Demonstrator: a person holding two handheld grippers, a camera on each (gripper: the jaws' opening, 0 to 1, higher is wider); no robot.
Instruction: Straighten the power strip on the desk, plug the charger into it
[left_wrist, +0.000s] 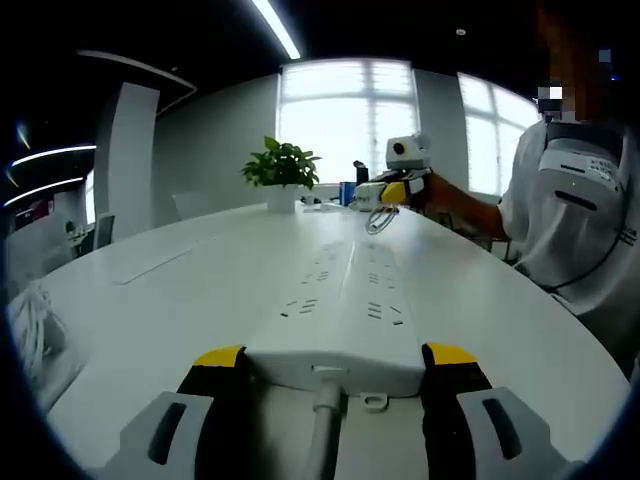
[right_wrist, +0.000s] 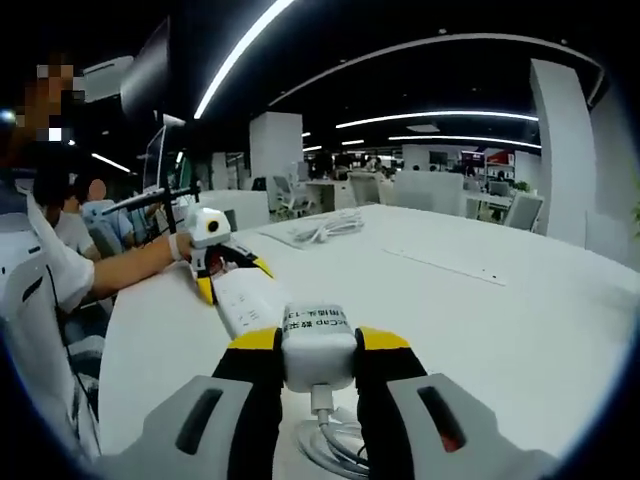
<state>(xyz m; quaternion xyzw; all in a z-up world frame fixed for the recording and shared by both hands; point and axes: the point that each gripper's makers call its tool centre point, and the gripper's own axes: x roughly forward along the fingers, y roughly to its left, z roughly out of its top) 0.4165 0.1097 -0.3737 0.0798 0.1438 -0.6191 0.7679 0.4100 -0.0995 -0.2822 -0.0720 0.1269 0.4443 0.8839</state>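
A long white power strip (left_wrist: 345, 295) lies on the white desk (left_wrist: 180, 300) and runs away from me. My left gripper (left_wrist: 335, 360) is shut on its near end, one yellow-tipped jaw on each side, and the strip's cord (left_wrist: 322, 430) comes out between them. My right gripper (right_wrist: 318, 345) is shut on a white charger (right_wrist: 318, 350) with a printed label, whose cable (right_wrist: 330, 440) coils below it. In the right gripper view the power strip (right_wrist: 245, 298) lies just beyond the charger, with the left gripper (right_wrist: 215, 255) at its far end. The right gripper (left_wrist: 395, 185) hovers past the strip's far end.
A potted plant (left_wrist: 283, 170) stands at the far edge of the desk. A bundle of white cable (left_wrist: 35, 330) lies at the left. A person (left_wrist: 580, 200) stands by the desk's right edge. Another cable bundle (right_wrist: 325, 228) lies further along the desk.
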